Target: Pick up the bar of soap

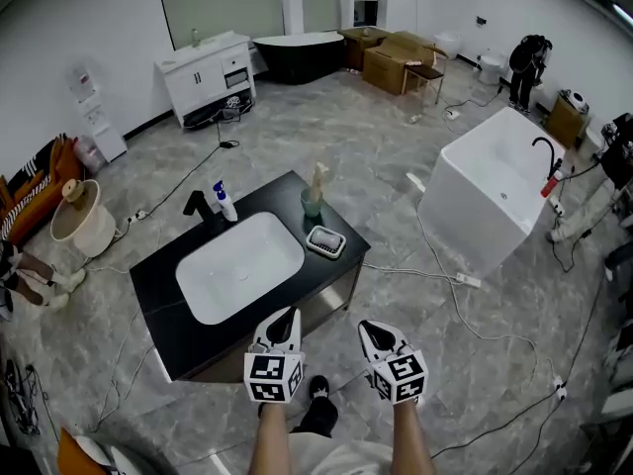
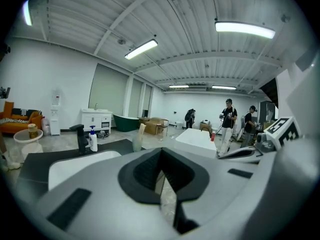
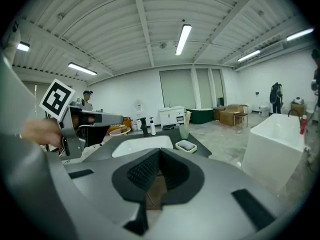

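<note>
Head view shows a white freestanding bathtub (image 1: 495, 201) on the grey tiled floor, well apart from a black countertop (image 1: 158, 310) on the left. A white basin (image 1: 237, 263) is sunk into the middle of that counter.

The left gripper (image 1: 287, 315) and the right gripper (image 1: 374, 330) hover side by side off the counter's near edge, not touching it. In the left gripper view the dark pads meet with only a thin slit between them, so its tongs look pressed together on nothing, though the wide-angle lens makes this hard to be sure of. In the right gripper view the tongs are together and hold nothing.

A black faucet (image 1: 198, 206) stands at the counter's far-left edge behind the basin. Just beside it is a white pump bottle (image 1: 226, 202) with a blue top. A pale green cup (image 1: 312, 204) stands upright along the far-right edge, with a light stick-like item in it. Near the counter's right corner, just past the basin's end, sits a small white soap dish (image 1: 338, 246). The bar of soap (image 1: 324, 237) lies in it, well apart from both grippers.
</note>
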Motion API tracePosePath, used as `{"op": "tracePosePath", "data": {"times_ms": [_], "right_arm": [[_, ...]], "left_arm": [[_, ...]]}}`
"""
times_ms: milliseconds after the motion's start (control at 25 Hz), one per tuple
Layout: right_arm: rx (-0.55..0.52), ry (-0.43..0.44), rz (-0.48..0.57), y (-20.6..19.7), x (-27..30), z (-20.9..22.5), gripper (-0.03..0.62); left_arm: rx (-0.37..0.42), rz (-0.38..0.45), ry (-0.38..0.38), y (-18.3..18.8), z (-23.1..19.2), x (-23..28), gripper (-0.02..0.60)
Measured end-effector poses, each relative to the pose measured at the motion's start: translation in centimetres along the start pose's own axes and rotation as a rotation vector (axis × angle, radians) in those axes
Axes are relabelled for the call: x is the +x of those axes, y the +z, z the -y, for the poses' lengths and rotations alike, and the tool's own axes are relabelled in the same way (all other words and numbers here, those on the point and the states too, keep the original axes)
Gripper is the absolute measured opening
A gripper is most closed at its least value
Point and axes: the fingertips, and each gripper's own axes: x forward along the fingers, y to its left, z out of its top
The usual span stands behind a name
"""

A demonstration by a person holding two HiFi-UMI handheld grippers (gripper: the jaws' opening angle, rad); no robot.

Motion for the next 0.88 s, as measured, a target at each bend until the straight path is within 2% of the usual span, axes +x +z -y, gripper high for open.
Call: {"op": "tracePosePath", "data": {"times_ms": [240,480,720,880], "right_arm": [[0.098,0.054,-0.018,0.9,5.7,1.6,0.005],[0.095,0.046,-0.014,2.4,9.4,3.2,0.005],[0.092,0.040,-0.037,2.9,10.9,5.0,0.006],[0.083,0.046,-0.044,3.2,12.2,6.4,0.006]], "left_arm": [[0.006,-0.078,-0.052,-0.5,-3.0,5.0,0.005],[0.006,-0.108,-0.049,0.1,-5.4,8.5,0.005],[-0.004,-0.120,-0.004,0.2,-7.1,9.7,0.005],[-0.012,-0.101,-0.022,0.4,-7.9,10.1,0.005]]}}
